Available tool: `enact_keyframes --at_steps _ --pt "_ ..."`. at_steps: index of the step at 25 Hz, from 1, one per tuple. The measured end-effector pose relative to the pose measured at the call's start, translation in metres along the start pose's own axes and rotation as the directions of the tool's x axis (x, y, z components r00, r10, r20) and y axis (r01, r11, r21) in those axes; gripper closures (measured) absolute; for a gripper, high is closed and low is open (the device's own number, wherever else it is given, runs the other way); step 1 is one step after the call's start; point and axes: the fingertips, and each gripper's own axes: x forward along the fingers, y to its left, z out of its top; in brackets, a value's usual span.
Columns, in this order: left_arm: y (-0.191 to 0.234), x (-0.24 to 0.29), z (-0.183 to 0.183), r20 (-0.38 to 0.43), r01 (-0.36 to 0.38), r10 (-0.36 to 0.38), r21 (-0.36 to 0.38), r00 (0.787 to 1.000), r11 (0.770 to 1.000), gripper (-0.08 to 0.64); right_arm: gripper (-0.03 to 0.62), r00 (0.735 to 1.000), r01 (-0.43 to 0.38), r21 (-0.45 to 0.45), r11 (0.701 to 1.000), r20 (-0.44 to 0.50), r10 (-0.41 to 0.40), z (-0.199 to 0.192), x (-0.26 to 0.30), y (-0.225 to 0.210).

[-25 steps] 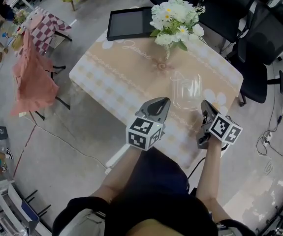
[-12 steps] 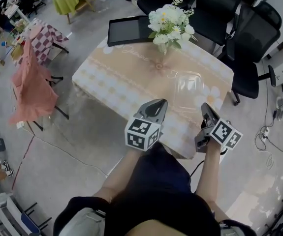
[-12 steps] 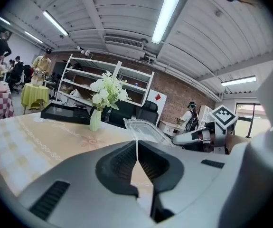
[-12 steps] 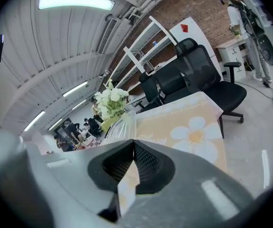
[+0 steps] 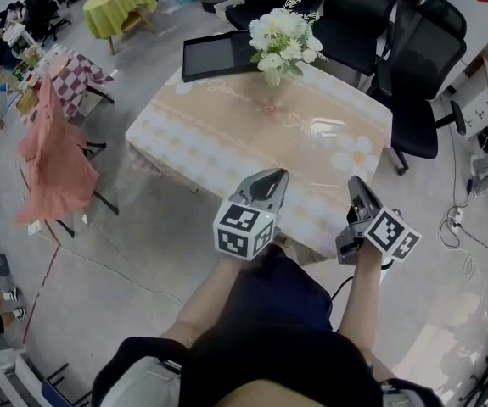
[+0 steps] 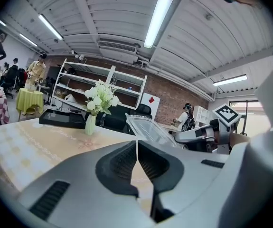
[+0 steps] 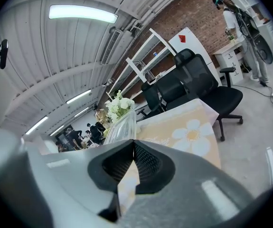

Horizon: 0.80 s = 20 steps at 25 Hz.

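i'm holding the left gripper [image 5: 276, 179] over the table's [image 5: 184, 134] near edge, jaws pressing together on nothing, clear plastic container [image 5: 328, 132] lying on the cloth just ahead, right gripper [image 5: 356, 185] hovering beside it, likewise closed and empty

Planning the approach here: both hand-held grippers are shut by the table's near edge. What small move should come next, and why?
Probably ease the right hand-held gripper forward over the table toward the clear plastic container: its jaws are shut on nothing, and the container, the nearest thing, lies ahead of them, untouched.
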Motion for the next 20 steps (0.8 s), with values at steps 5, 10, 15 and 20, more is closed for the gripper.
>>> enact_keyframes --at_steps 5,10,15,20 --pt "-0.007 -0.010 -0.001 0.023 0.013 -0.013 0.007 1.000 1.000 0.543 0.586 0.999 -0.008 0.013 1.000 0.040 0.007 -0.006 -0.019 0.005" --pt "-0.014 -0.014 -0.003 0.030 0.030 -0.031 0.015 0.999 0.999 0.543 0.586 0.998 -0.004 0.020 1.000 0.067 0.003 -0.010 -0.031 0.004" --pt "-0.016 -0.015 -0.002 0.031 0.036 -0.036 0.022 0.999 0.999 0.543 0.586 0.997 -0.003 0.022 1.000 0.075 0.002 -0.011 -0.033 0.005" --pt "-0.014 -0.013 0.001 0.034 0.035 -0.035 0.025 0.999 0.999 0.543 0.586 0.997 -0.003 0.024 1.000 0.073 0.001 -0.012 -0.030 0.003"
